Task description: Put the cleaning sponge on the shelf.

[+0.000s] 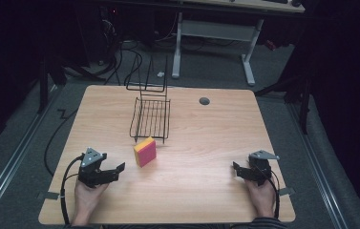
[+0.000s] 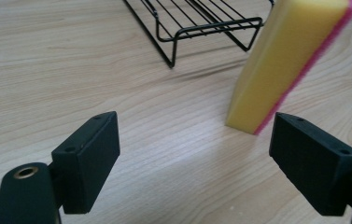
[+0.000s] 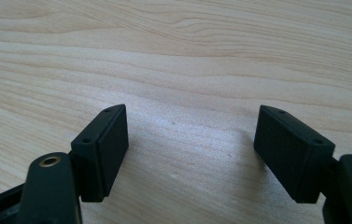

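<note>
left tongs: wide apart, near sponge, not touching | right tongs: wide apart, empty

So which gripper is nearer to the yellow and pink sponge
Left. The left gripper sits just beside the sponge, jaws open toward it. The right gripper is far across the table.

Matt wood-grain table, foam sponge, black wire rack w/ slight gloss.
</note>
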{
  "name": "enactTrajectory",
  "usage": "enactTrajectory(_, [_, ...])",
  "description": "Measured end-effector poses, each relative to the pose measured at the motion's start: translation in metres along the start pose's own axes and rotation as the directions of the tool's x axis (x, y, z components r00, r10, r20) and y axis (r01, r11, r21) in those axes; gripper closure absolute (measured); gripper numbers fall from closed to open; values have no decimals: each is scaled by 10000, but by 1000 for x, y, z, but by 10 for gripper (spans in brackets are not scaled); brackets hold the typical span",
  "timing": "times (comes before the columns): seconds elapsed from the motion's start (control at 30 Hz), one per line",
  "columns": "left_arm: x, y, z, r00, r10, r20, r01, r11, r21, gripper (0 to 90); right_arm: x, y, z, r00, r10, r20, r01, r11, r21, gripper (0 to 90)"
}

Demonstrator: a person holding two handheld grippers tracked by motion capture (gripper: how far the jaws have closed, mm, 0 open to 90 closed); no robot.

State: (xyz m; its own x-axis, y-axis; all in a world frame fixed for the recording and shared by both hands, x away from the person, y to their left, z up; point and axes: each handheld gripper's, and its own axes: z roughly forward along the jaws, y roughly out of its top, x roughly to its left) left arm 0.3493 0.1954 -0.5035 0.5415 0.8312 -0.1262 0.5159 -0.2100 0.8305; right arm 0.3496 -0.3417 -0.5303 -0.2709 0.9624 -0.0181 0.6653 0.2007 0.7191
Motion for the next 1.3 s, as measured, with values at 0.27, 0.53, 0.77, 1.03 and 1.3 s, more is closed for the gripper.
enactTrajectory(0.27, [-12,1,6,9990,318,300,-321,9994,93,167,0,0,0,10000,-4,0,4,10000,0,265])
enactTrajectory(0.53, [-24,4,15,9958,715,572,-731,9970,264,167,0,0,0,10000,-1,1,1,10000,-1,265])
enactTrajectory(0.77, [-31,8,21,9939,802,762,-822,9963,241,170,0,0,0,10000,-22,2,22,10000,-5,265])
enactTrajectory(1.03, [-39,13,33,9914,916,931,-943,9952,249,175,0,0,0,10000,0,2,0,10000,-2,265])
enactTrajectory(1.3, [-43,21,43,9895,1066,974,-1099,9935,283,201,0,0,0,10000,-2,1,2,10000,-1,265])
